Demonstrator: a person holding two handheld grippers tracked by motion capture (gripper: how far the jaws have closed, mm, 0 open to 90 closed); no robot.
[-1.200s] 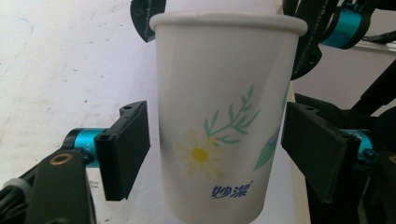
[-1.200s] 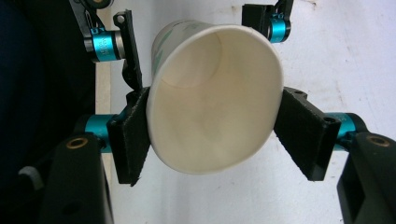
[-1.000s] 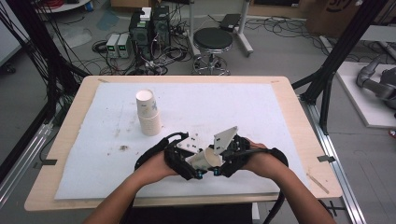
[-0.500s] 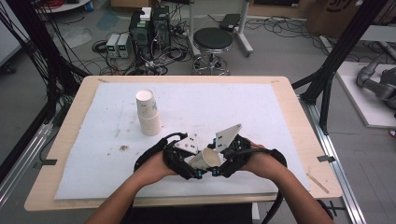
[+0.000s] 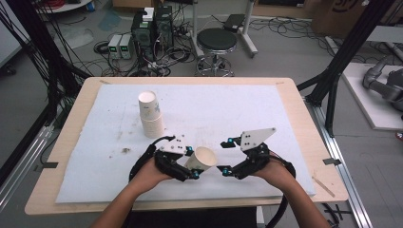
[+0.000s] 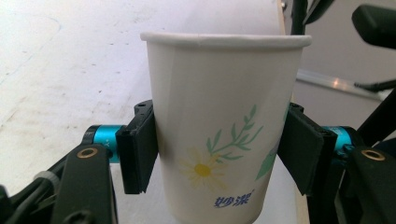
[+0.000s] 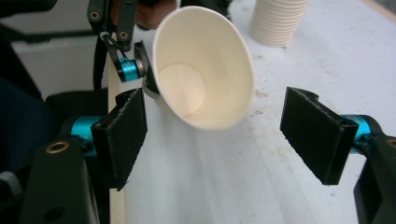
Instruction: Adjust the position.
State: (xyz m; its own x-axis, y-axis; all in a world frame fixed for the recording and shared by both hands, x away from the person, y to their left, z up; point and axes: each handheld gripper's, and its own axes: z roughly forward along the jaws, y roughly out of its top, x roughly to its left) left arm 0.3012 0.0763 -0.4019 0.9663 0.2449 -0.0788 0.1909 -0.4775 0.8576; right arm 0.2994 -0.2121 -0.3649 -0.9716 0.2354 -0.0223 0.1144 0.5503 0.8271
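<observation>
Presently, your inspection reads:
Left gripper: your pads pinch the white paper cup with daisy print, tilted above the bench.
Right gripper: spread, jaws just opened, cup clear.
Stack of white paper cups: upright, well apart.

Blue Chinese characters, 妙洁, sit low on the paper cup just beneath its printed daisy and green sprig; nothing else here reads clearly
</observation>
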